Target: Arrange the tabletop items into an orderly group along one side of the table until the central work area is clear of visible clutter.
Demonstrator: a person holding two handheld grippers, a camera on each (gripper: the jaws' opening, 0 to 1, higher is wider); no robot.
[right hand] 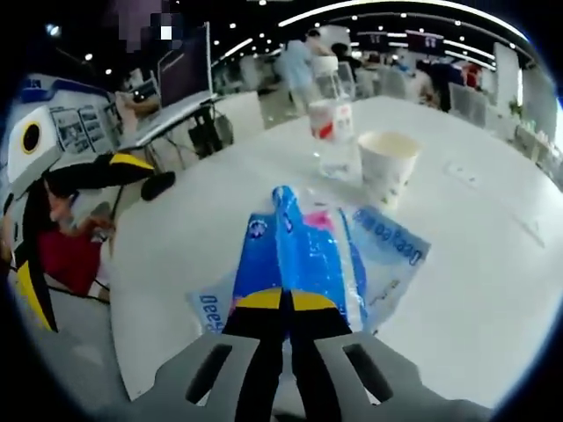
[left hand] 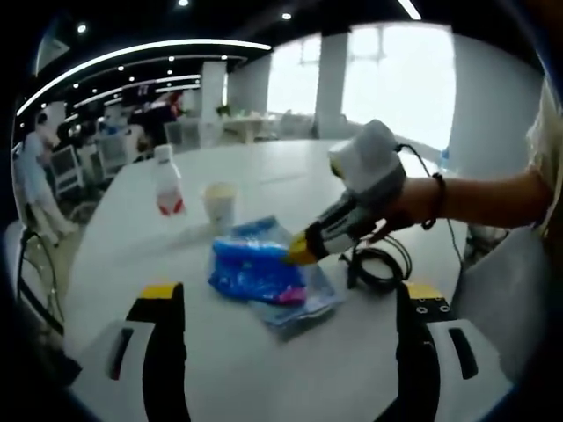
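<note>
A blue plastic packet (left hand: pixel 255 268) lies crumpled on the white table (left hand: pixel 264 378). In the left gripper view my right gripper (left hand: pixel 299 251), held by a hand, comes in from the right with its yellow tips on the packet's edge. In the right gripper view it (right hand: pixel 283 301) is shut, with a raised fold of the packet (right hand: pixel 303 242) pinched between its tips. My left gripper (left hand: pixel 290 293) hangs wide open just short of the packet, holding nothing. Beyond the packet stand a clear water bottle (left hand: pixel 167 180) (right hand: pixel 332 123) with a red label and a paper cup (left hand: pixel 220 204) (right hand: pixel 387 163).
A coiled black cable (left hand: pixel 378 268) lies on the table right of the packet. One black, yellow-tipped finger (right hand: pixel 101 171) of the left gripper shows off the table's left edge. Chairs, desks and people fill the room behind. Bare table (right hand: pixel 493 290) stretches to the right.
</note>
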